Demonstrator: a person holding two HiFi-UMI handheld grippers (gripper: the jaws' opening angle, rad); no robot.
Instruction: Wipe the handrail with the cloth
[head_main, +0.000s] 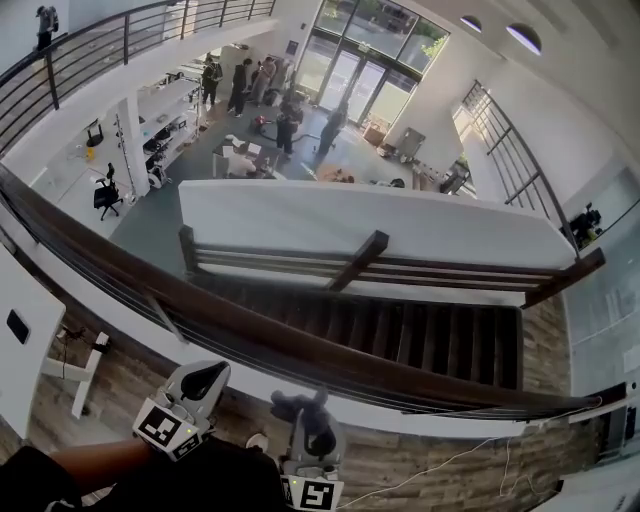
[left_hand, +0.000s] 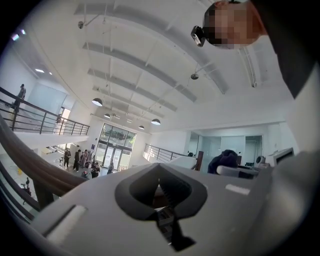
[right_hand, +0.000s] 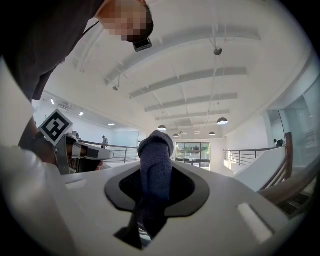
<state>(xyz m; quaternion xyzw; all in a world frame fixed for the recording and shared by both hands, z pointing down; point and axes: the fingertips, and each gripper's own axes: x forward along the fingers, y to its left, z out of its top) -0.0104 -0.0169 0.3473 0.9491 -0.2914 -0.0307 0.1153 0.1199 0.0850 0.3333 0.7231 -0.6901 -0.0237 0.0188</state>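
At the bottom of the head view, the left tongs (head_main: 200, 385) and the right tongs (head_main: 306, 418) sit side by side, both on the near side of the handrail (head_main: 250, 335). The rail is a dark brown bar that crosses the picture from the left edge down toward the lower right, with thin wires strung under it. A dark cloth (head_main: 298, 405) bunches up out of the right tongs, close to the rail; whether it touches the wood cannot be told here. Beyond the rail a staircase (head_main: 430, 345) with dark treads drops away. Far below, a group of people (head_main: 250, 85) stands on the grey ground floor near glass doors.

In the left gripper view, the left tongs are closed, their toothed faces meeting in the middle with nothing between them. The handrail curves past on the left side of the picture. To the right, the dark cloth shows as a rounded lump above the pale body of the other tool.

In the right gripper view, the right tongs are clamped on the cloth, a dark blue knitted fold that stands upright between them and rises above their tips. The left tool's marker cube (right_hand: 55, 126) shows at the left. The handrail runs along the lower right edge, apart from the cloth.
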